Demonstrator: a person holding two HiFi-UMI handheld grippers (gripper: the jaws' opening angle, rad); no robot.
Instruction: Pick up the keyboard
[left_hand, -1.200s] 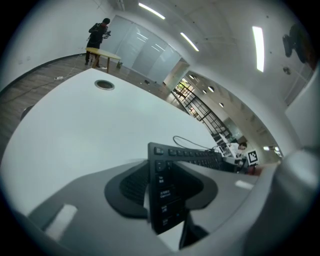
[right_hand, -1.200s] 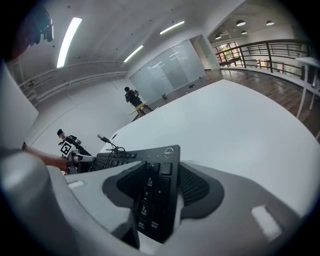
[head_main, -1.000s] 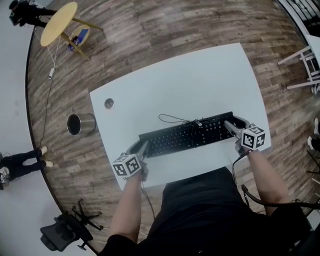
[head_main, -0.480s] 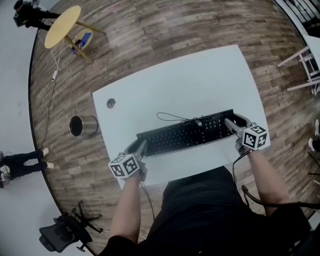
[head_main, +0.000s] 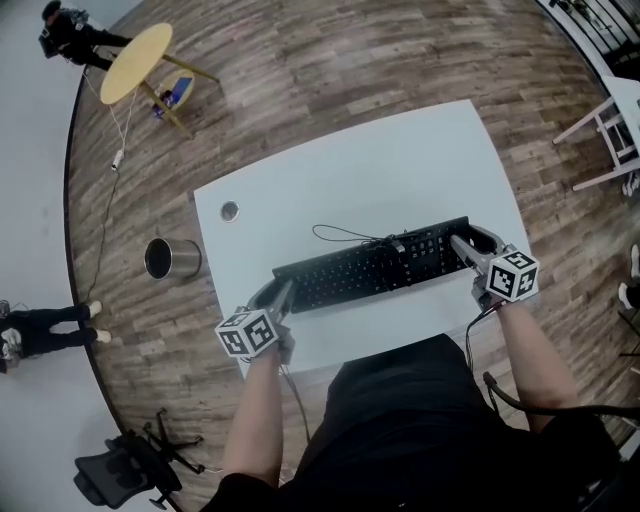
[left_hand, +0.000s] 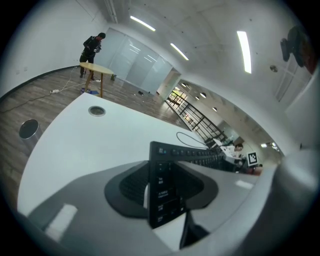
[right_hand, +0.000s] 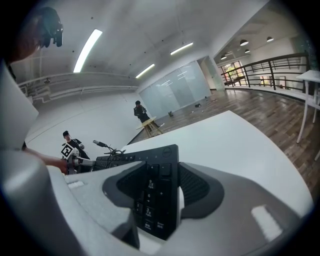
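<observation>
A black keyboard (head_main: 375, 268) with a thin coiled cable hangs just above the white table (head_main: 400, 160), held at both ends. My left gripper (head_main: 281, 296) is shut on its left end, which stands between the dark pads (left_hand: 131, 186) in the left gripper view, where the keyboard (left_hand: 161, 172) runs away from the camera. My right gripper (head_main: 468, 246) is shut on the right end with the number pad, and in the right gripper view the keyboard (right_hand: 159, 176) fills the gap between the jaws.
A round grommet (head_main: 229, 211) sits in the table's left part. On the wooden floor stand a metal bin (head_main: 170, 258), a round wooden table (head_main: 135, 62) and an office chair (head_main: 118, 477). White furniture (head_main: 612, 118) is at the right; a person (head_main: 68, 33) stands far left.
Both grippers have risen together with the keyboard, which now hangs a little higher over the table. Neither grip has changed.
</observation>
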